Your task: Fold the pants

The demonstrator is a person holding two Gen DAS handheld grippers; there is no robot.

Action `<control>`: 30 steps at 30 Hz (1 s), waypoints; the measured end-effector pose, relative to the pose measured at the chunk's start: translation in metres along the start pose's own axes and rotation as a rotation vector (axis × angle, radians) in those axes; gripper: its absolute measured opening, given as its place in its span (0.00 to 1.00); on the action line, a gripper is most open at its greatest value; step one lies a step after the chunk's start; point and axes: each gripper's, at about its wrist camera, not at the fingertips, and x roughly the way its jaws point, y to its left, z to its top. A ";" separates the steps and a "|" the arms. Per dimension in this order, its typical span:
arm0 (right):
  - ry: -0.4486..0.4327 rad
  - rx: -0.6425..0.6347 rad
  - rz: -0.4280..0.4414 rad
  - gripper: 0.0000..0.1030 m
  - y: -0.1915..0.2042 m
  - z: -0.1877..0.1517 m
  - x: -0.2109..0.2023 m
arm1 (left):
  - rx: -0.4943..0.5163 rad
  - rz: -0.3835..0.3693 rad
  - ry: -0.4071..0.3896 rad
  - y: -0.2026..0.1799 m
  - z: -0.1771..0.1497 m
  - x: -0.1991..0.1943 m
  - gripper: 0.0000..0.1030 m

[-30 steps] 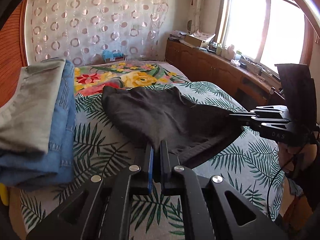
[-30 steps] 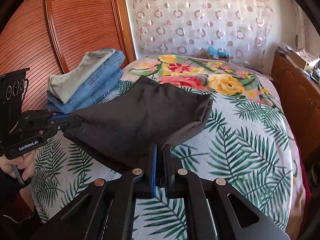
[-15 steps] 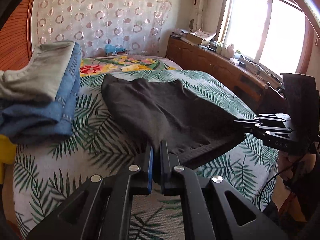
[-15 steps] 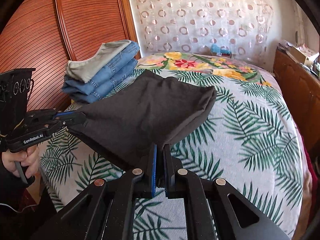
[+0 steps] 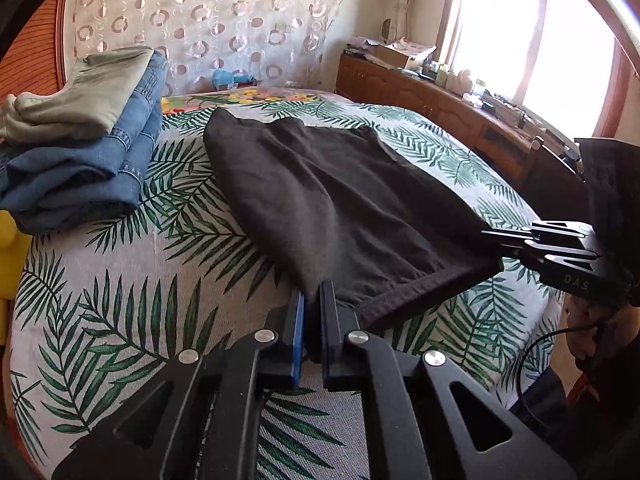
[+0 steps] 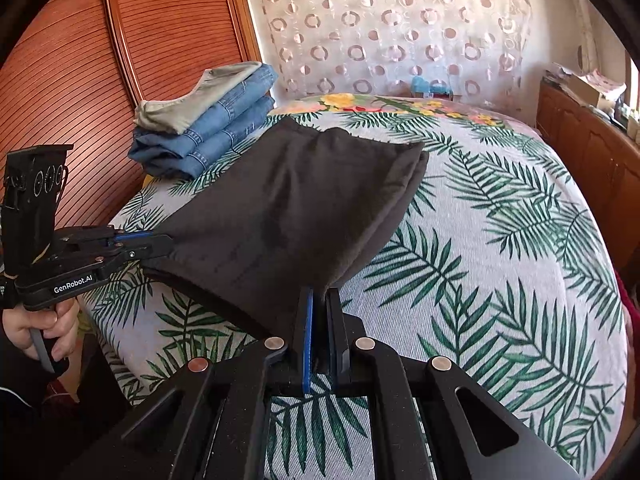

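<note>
Dark grey folded pants (image 5: pixel 340 196) stretch across the palm-leaf bedspread (image 5: pixel 132 280), their far end lying on the bed. My left gripper (image 5: pixel 312 300) is shut on the near left corner of the pants' edge. My right gripper (image 6: pixel 318 300) is shut on the opposite near corner of the pants (image 6: pixel 296 208). That near edge hangs taut between the two grippers, slightly above the bed. The right gripper (image 5: pixel 490 236) shows at the right of the left wrist view, and the left gripper (image 6: pixel 166 242) at the left of the right wrist view.
A stack of folded blue jeans (image 6: pixel 208 136) topped by a grey-green garment (image 5: pixel 80 104) sits on the bed by the wooden headboard (image 6: pixel 80 72). A wooden cabinet (image 5: pixel 440 108) with clutter runs under the window on the right. A person's hand (image 6: pixel 44 324) holds the left gripper's handle.
Both grippers have drawn back toward the bed's near edge and sunk, dragging the pants with them. The pants now lie flatter and more stretched out on the bedspread.
</note>
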 end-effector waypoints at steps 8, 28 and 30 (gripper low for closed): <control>0.023 0.018 -0.011 0.05 -0.003 -0.009 0.007 | -0.012 0.027 0.022 0.002 -0.006 0.007 0.29; 0.029 0.022 -0.049 0.17 0.001 -0.013 0.006 | -0.017 -0.006 -0.004 -0.003 -0.018 -0.002 0.34; 0.033 0.019 -0.048 0.17 0.002 -0.012 0.006 | -0.022 -0.010 -0.006 -0.003 -0.019 -0.002 0.34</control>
